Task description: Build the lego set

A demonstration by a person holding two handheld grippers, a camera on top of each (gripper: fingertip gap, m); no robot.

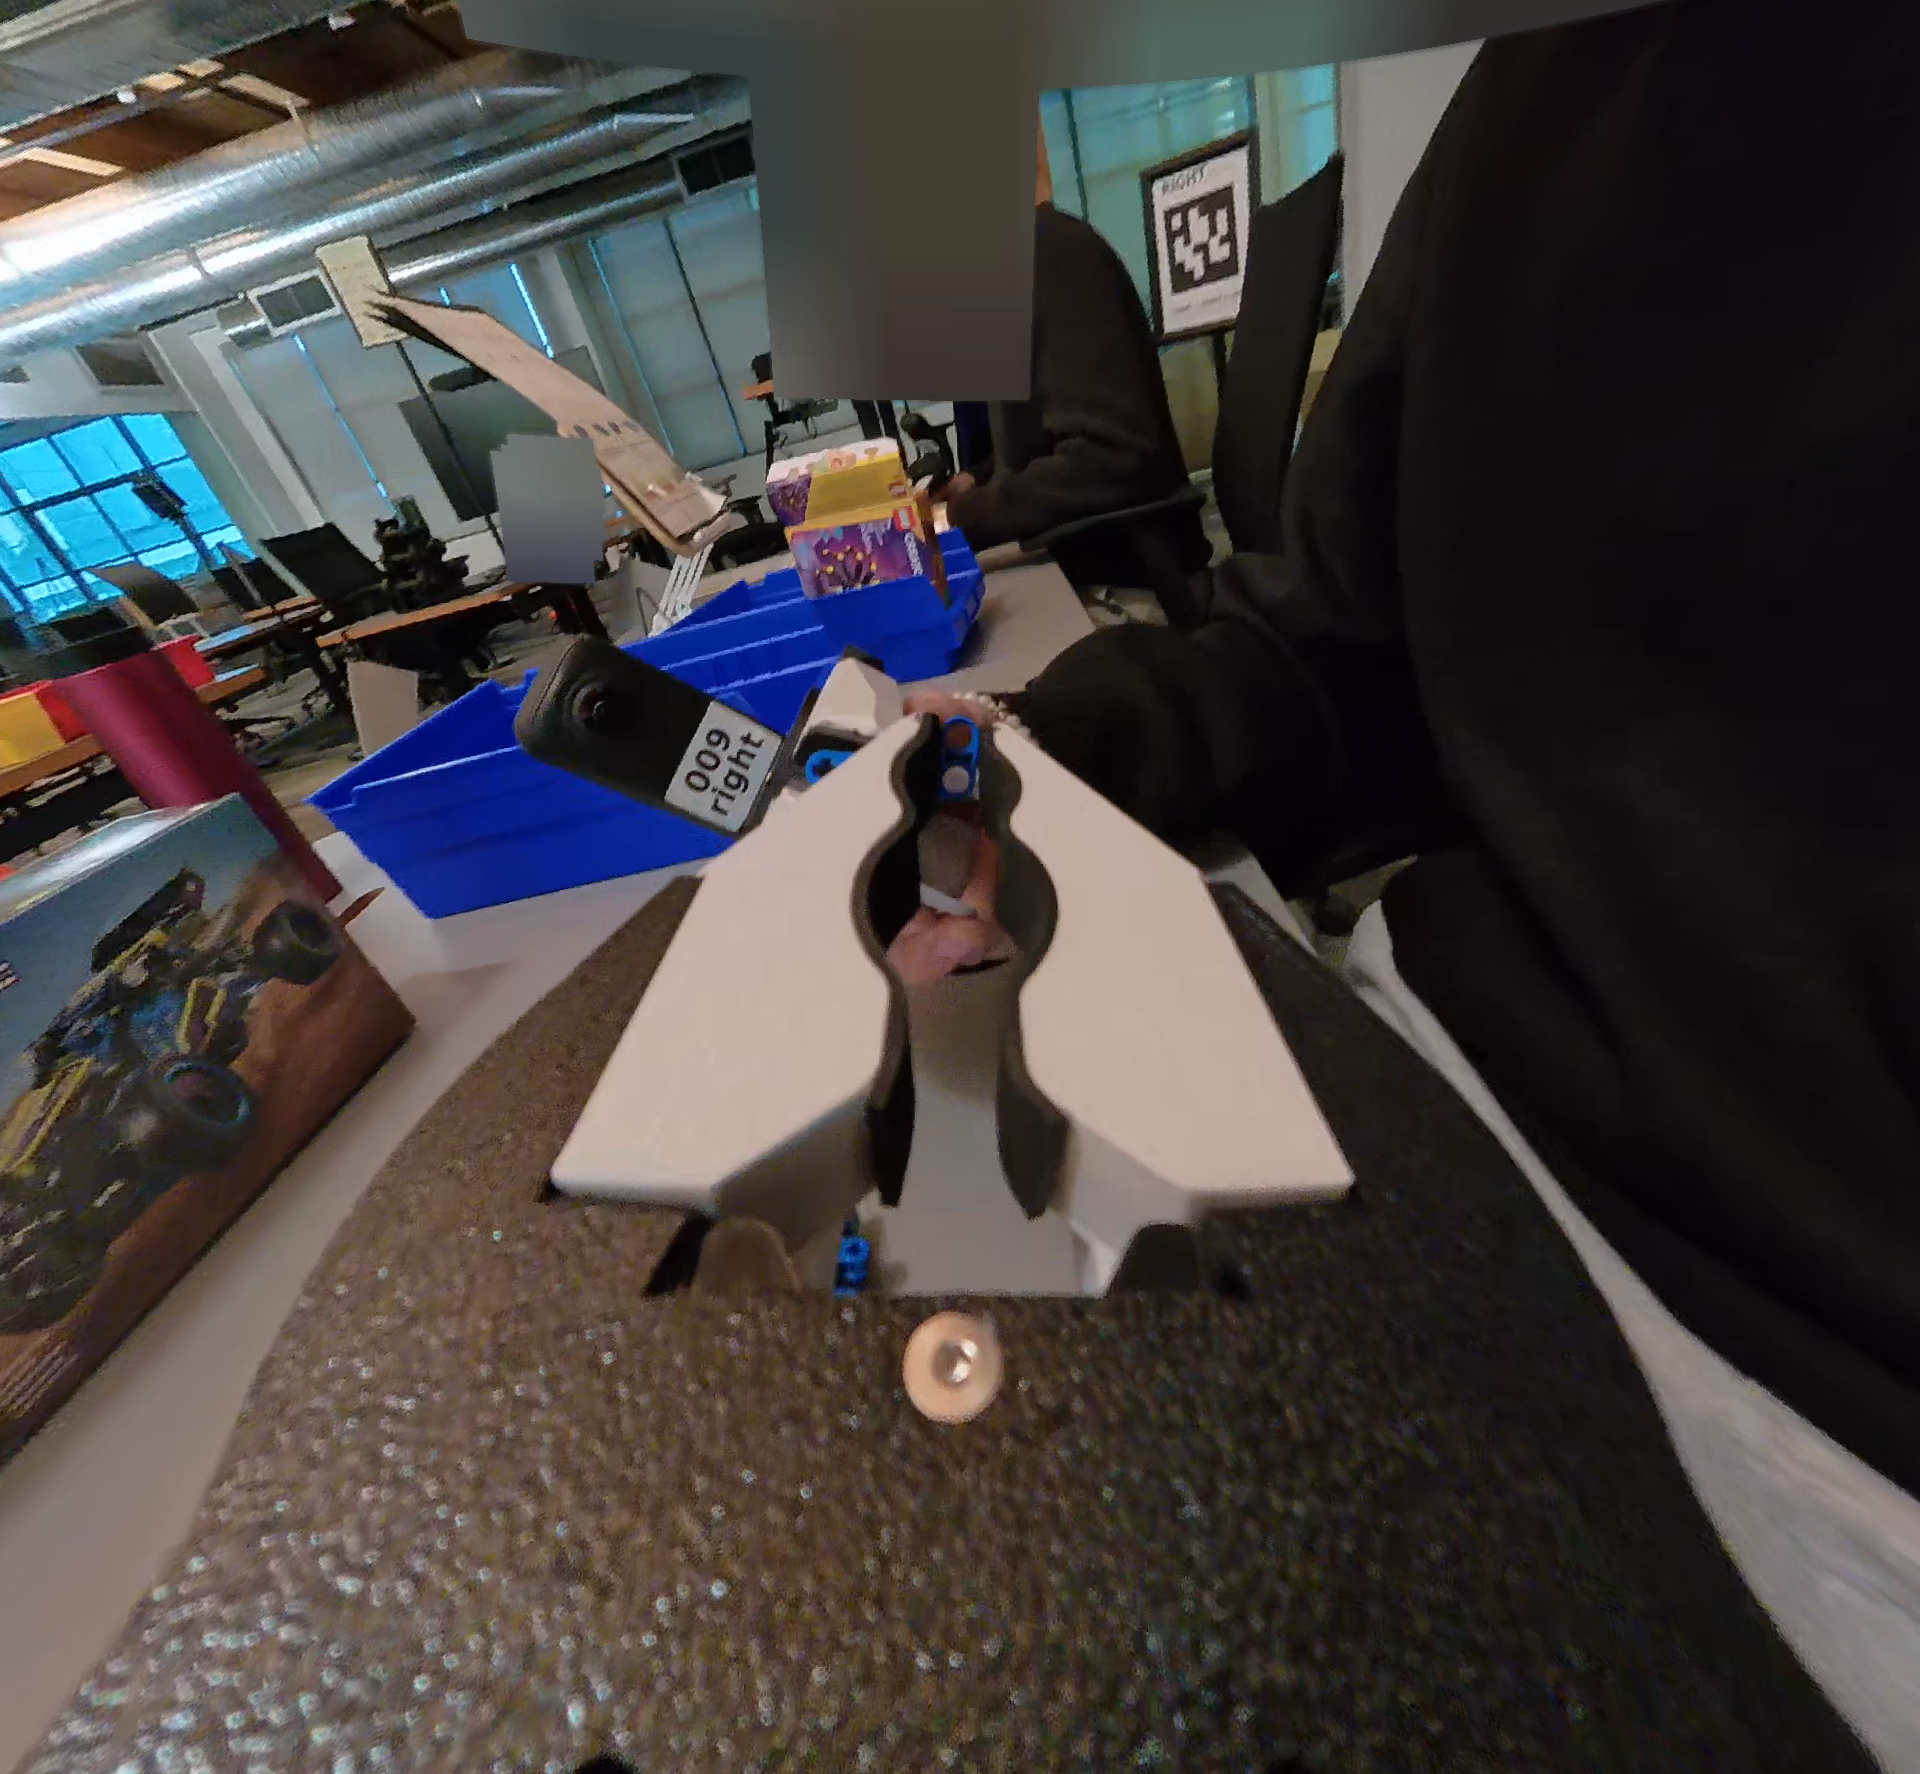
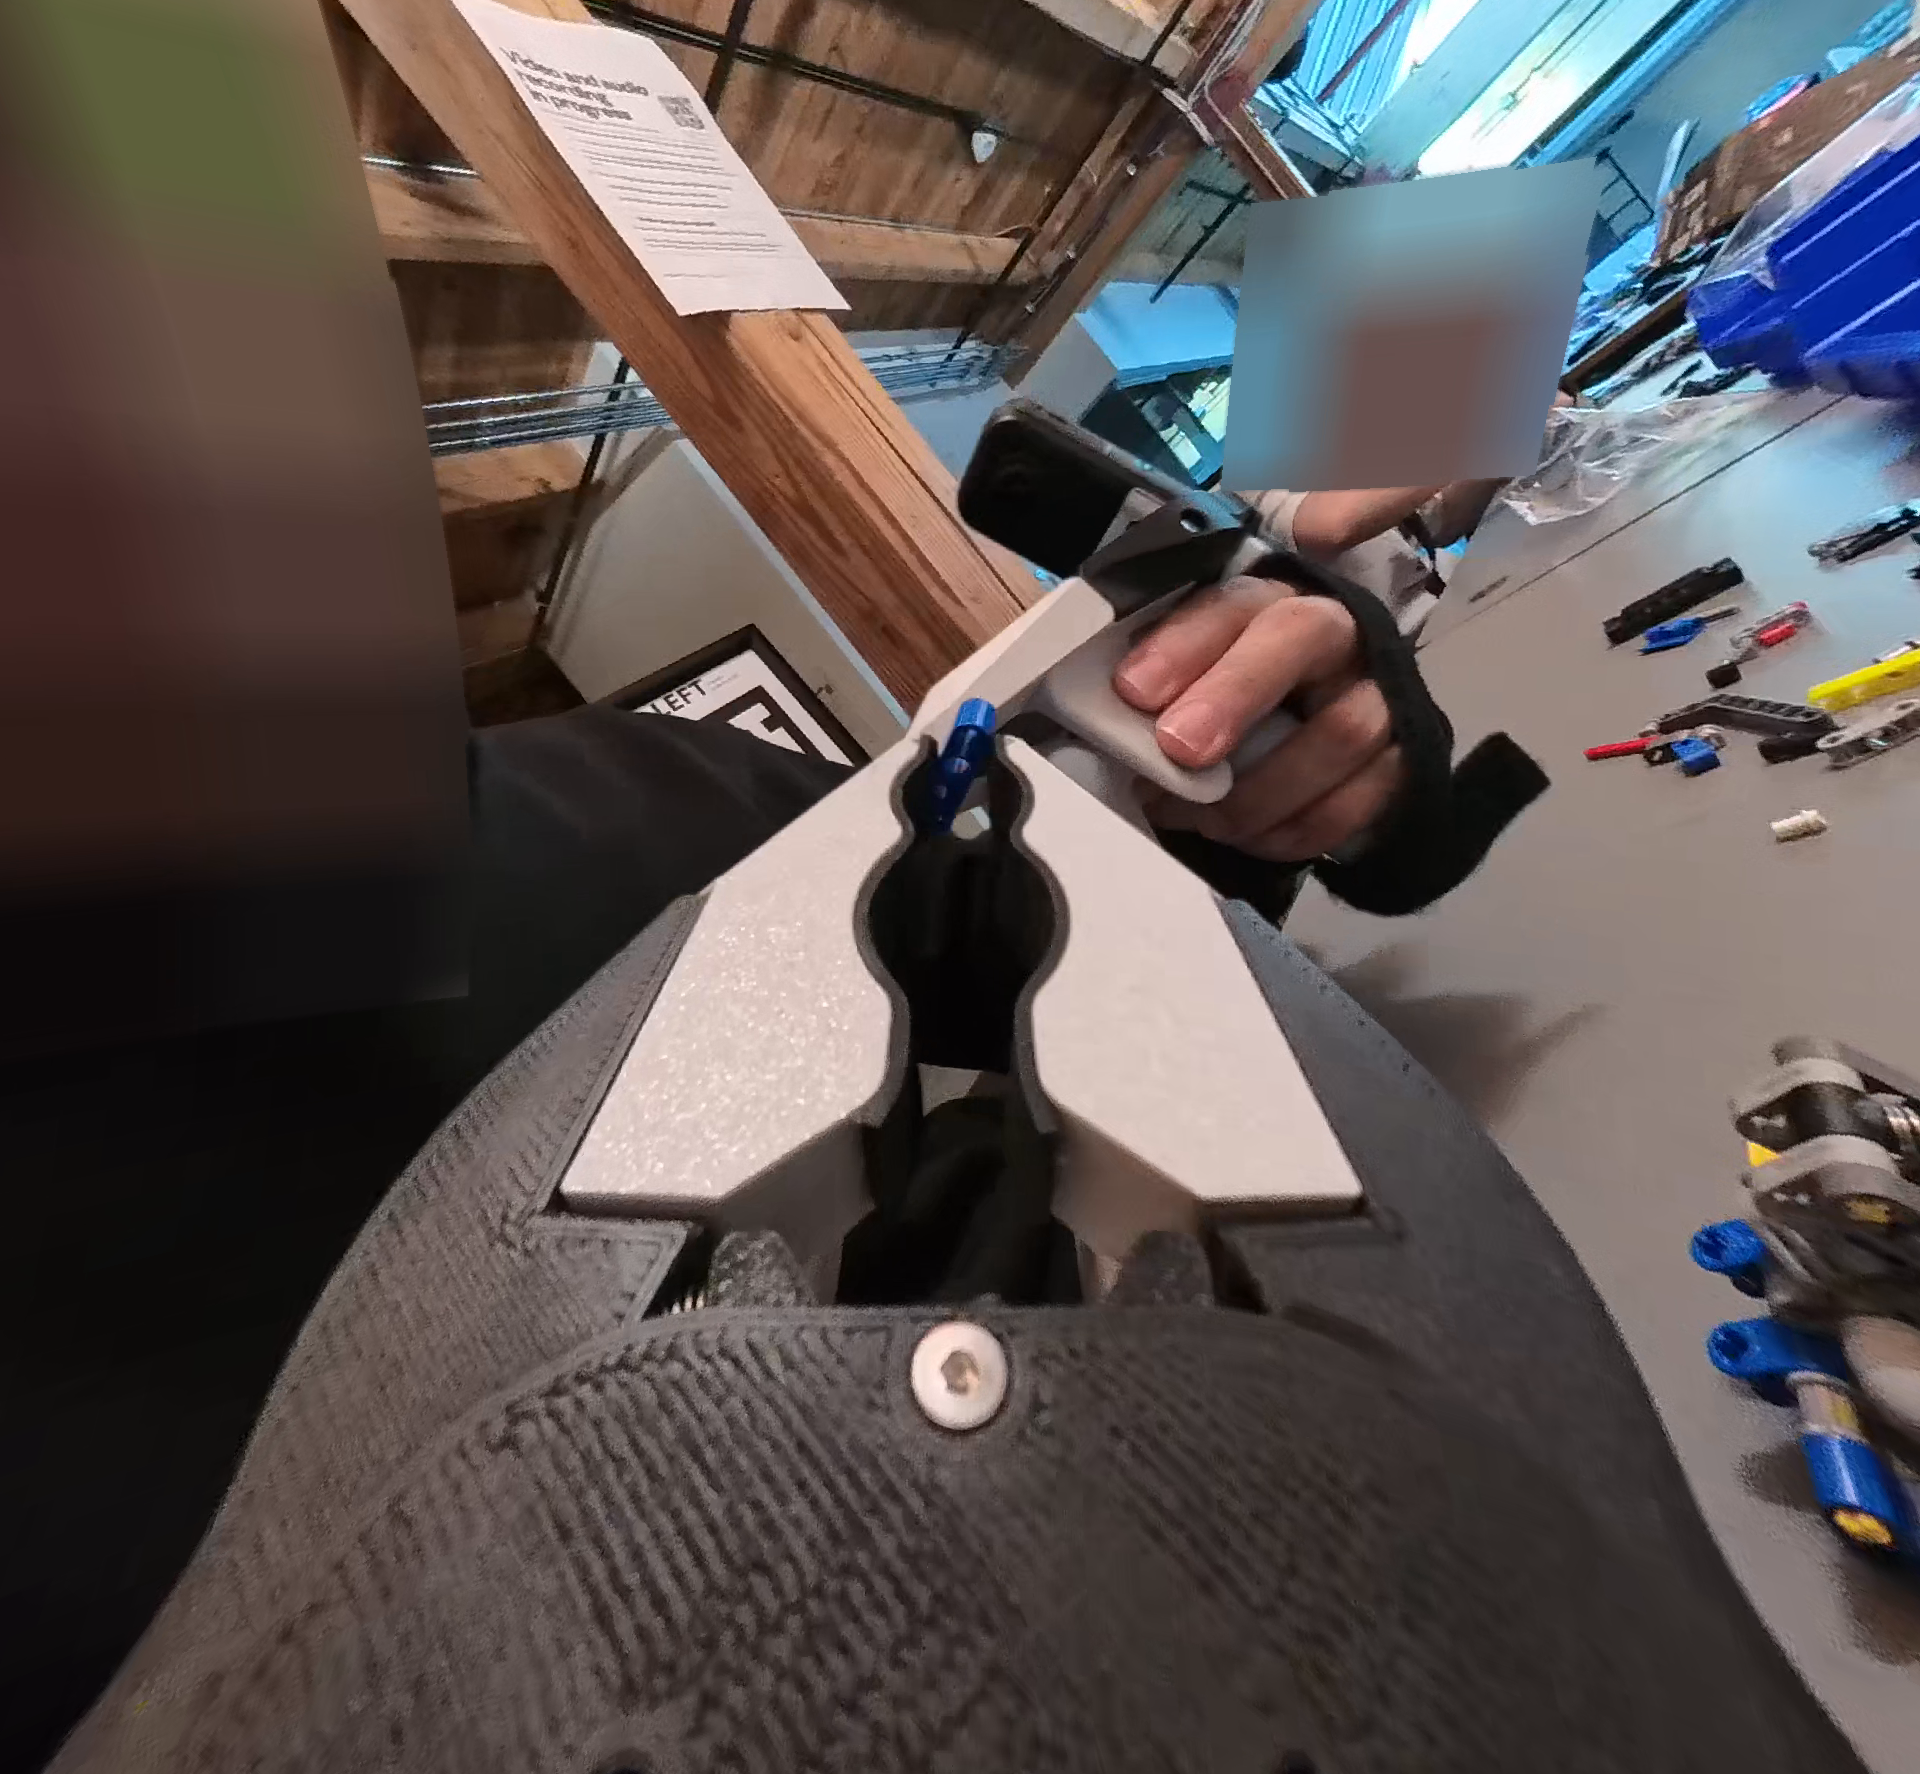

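Both grippers are raised above the table and meet tip to tip. My left gripper [image 1: 961, 737] is shut on a small blue Lego piece [image 1: 958, 758], which has two filled holes facing the camera. In the right wrist view the blue piece [image 2: 954, 768] stands between the fingertips of my right gripper [image 2: 961, 768]. It leans on the left pad, with a thin gap to the right pad, so this gripper is open around it. A finger [image 2: 997, 664] of the left gripper reaches the top of the piece. A finger [image 1: 857, 696] of the right gripper shows just left of the piece.
Blue bins [image 1: 540, 820] and a Lego box [image 1: 156, 1049] stand on the grey table [image 2: 1558, 893]. Loose Lego parts [image 2: 1714, 716] and a part-built assembly [image 2: 1829, 1257] lie to the right. A person's black sleeve [image 1: 1195, 748] is close by. Left and right tips are no more than a few centimetres apart.
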